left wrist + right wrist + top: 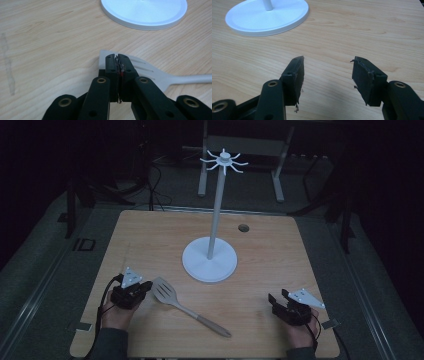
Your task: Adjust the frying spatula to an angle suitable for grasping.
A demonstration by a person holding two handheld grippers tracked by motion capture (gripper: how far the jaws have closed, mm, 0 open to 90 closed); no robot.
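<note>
While left gripper (117,58) sits closed, spatula (150,73) lies just beyond fingertips (111,62).

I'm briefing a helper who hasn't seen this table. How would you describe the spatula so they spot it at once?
Start at the white stand with its tall pole in the middle of the wooden table. Just in front of its round base, toward the person's left hand, lies the spatula. It is the one loose utensil lying flat: a pale slotted blade beside the left tool, with a tan handle angling away.

My high view looks forward and down over the whole table (150,227). Both gripper views sit low and close, apparently facing far, sharing the white stand base (145,12) (267,17).
</note>
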